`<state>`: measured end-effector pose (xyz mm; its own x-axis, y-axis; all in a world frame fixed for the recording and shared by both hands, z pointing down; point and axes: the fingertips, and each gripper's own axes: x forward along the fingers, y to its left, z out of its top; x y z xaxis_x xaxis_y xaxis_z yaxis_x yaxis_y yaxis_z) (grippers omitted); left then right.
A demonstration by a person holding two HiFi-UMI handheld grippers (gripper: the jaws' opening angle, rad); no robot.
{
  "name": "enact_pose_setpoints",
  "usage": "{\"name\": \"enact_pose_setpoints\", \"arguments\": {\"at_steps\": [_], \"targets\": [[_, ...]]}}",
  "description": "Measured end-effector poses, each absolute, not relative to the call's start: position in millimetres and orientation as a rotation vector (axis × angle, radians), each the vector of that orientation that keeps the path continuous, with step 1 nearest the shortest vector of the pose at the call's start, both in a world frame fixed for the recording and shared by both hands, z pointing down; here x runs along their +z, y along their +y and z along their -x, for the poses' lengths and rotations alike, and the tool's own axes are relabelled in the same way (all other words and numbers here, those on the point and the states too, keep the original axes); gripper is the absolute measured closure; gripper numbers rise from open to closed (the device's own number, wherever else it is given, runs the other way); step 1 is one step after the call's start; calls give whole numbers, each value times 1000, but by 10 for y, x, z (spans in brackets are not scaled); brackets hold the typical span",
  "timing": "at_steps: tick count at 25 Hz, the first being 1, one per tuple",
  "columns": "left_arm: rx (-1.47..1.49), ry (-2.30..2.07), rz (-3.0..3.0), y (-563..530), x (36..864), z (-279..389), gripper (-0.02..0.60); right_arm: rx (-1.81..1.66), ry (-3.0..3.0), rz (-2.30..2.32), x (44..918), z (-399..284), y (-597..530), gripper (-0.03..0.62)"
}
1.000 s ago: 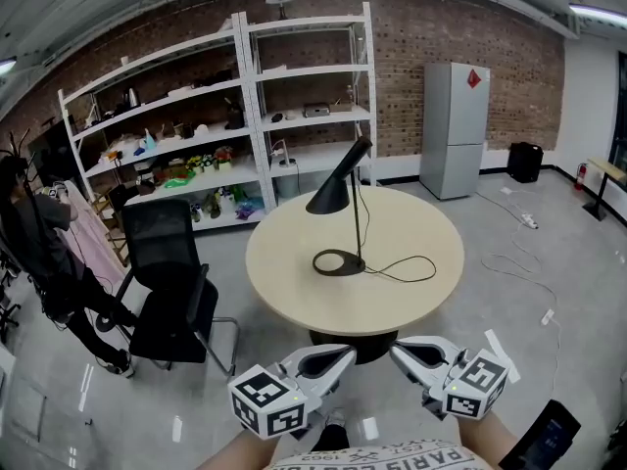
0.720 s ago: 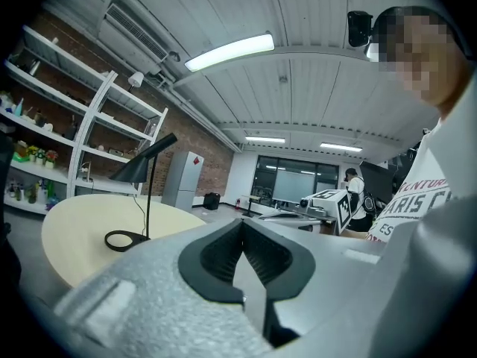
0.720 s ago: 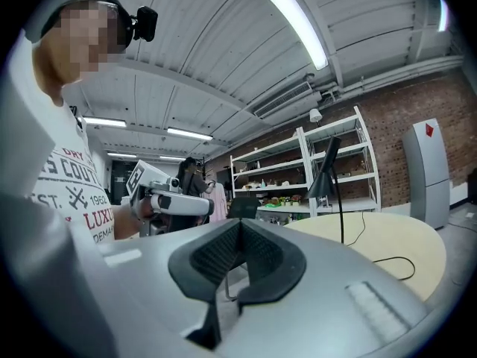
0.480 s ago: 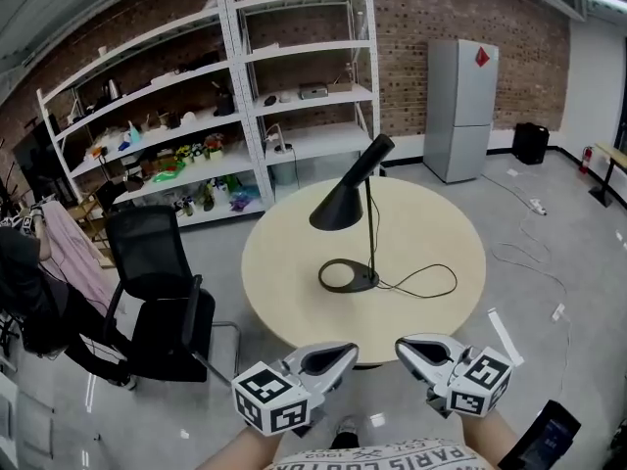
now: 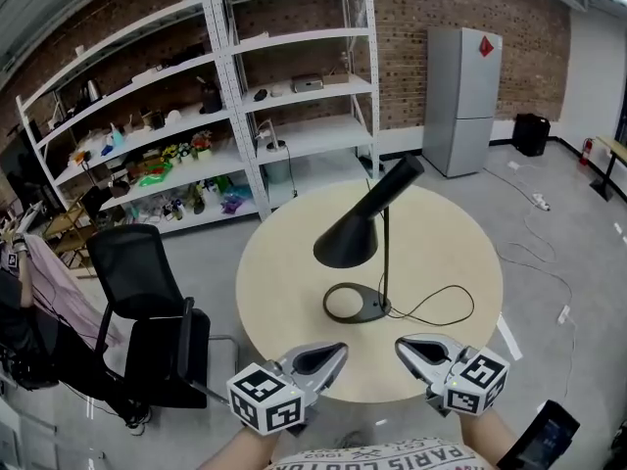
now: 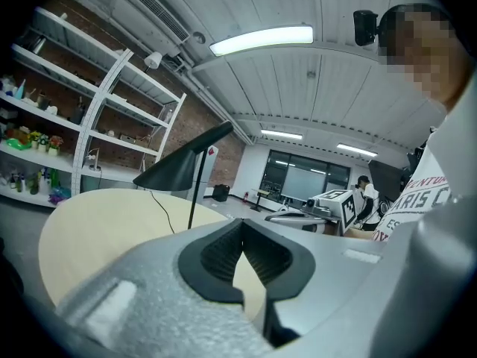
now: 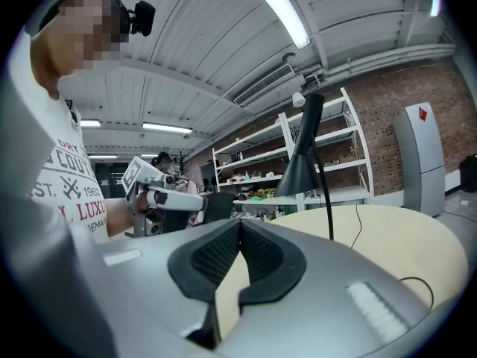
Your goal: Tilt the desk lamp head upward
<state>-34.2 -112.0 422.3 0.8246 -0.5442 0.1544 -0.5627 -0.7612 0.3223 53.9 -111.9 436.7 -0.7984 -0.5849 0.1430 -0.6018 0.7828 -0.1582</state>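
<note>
Round table point(image 5: 279, 282) held desk lamp point(image 5: 384, 262), head point(image 5: 349, 240) slanted along 1-to-7 o'clock, open end aimed toward 7, left gripper point(image 5: 341, 348) and right gripper point(image 5: 401, 342) at 6, jaws pressed together, empty.

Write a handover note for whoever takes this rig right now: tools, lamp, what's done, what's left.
Left tool: shut, empty, at the near edge of the table, short of the lamp.
Right tool: shut, empty, beside it.
Desk lamp stands on the round table. Its head slopes down to the left, and neither tool touches it.
Done: nothing on the lamp yet.
Left: reach in and tilt the head upward.
</note>
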Motion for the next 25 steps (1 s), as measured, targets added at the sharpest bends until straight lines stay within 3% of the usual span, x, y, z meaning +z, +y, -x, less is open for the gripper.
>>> {"name": "enact_pose_setpoints", "arguments": {"at_steps": [10,23,25], "targets": [[86,-827,-2621,-1955,4438,585,580,289,-2813,-1064,4571,-517,-1974,594],[96,-762,-2591,-2200,4620,562,580,160,-2671,-1221,4792,-736,-2439,592],[101,-760,-2571,-2234,4673,561,580,174,-2650,-1216,4872,-755,-2528,529]]}}
